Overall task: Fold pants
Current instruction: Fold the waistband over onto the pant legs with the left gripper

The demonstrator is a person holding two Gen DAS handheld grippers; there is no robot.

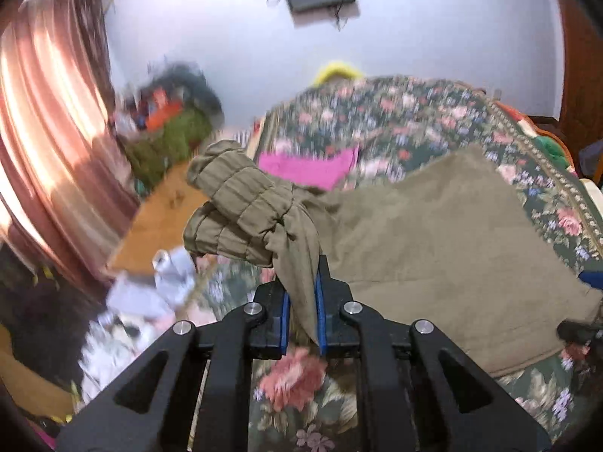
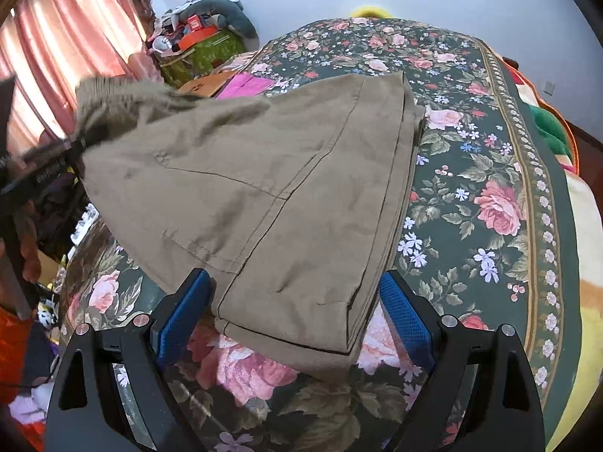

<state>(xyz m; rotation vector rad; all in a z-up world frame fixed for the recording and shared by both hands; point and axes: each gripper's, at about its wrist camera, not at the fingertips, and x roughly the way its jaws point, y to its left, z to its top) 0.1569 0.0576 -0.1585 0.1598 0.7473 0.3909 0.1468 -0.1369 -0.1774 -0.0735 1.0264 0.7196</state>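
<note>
- My left gripper is clenched on a bunched fold of the khaki pants; the cloth passes between the two blue pads and both press against it.
- The gathered elastic waistband of the pants stands just beyond the tips of my left gripper, lifted off the bed; the background in the left wrist view is smeared.
- My right gripper is released, its jaws wide apart; the hem end of the pants lies between the pads, and neither pad visibly presses on the cloth.
- The pants lie folded lengthwise on the floral bedspread, the legs stacked one on the other, with the waistband end raised at the left of the right wrist view.
- A pink cloth lies on the bedspread beyond the pants, well apart from both grippers.
- Pink curtains hang at the left, with a cluttered pile near them against the pale wall.
</note>
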